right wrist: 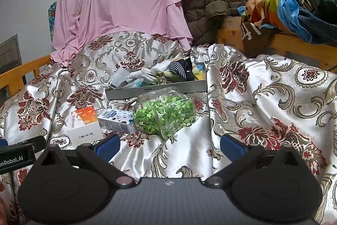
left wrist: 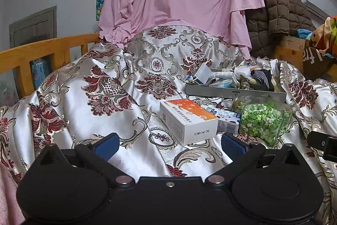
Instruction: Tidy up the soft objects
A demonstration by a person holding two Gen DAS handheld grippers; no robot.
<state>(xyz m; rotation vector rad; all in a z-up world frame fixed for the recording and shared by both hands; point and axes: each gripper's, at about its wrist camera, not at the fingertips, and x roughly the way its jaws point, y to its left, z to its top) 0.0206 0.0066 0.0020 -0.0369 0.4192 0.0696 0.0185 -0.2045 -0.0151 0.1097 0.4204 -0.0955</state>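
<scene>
1. Tongs both stand spread and hold nothing: left tongs point(left wrist: 169, 146) and right tongs point(right wrist: 169, 146) hang low over the satin bedspread point(left wrist: 88, 119).
2. Ahead of both, beyond the orange-and-white box point(left wrist: 187, 119), the small carton point(right wrist: 117, 120) and the jar of green paper stars point(right wrist: 164, 113), sits the grey tray point(right wrist: 155, 89) with the soft things heaped in it.
3. Its striped sock point(right wrist: 179, 69) and white cloth point(right wrist: 147, 75) look light and limp; pinching a raised fold should serve best.
4. Slippery satin may let the tray slide.
</scene>
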